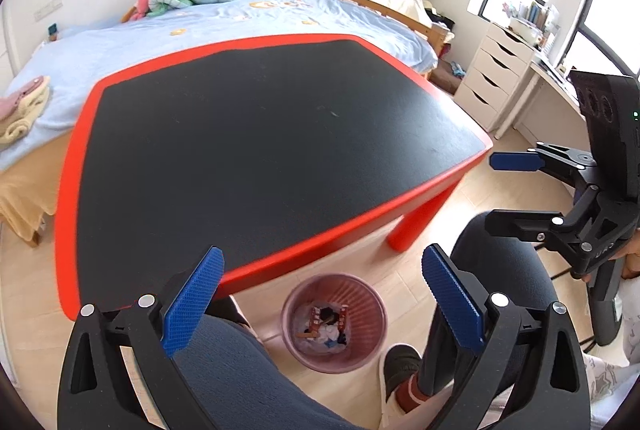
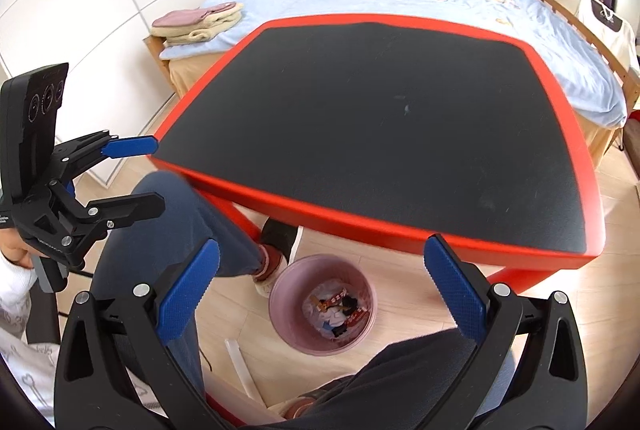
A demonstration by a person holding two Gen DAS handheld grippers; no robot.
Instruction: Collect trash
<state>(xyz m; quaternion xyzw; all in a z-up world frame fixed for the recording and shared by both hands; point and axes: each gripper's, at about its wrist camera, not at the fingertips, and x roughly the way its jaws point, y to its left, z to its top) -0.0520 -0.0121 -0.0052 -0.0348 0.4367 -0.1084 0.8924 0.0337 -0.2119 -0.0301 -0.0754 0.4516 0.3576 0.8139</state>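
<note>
Pink trash bin sits on the floor just in front of the red table, between the person's knees, with wrappers and scraps already in it. Left gripper and right gripper both hover above the bin, jaws spread wide with nothing between them. Tabletop's bare.

Low red plastic surface: smooth, slightly glossy rim around a matt black, finely grained top. Ribbed pink plastic wastebasket: translucent, holding crumpled paper and wrappers. Left tool: matt black plastic arms, knurled blue pads, bright metal rivets. Floor: pale wood-look boards, satin.
</note>
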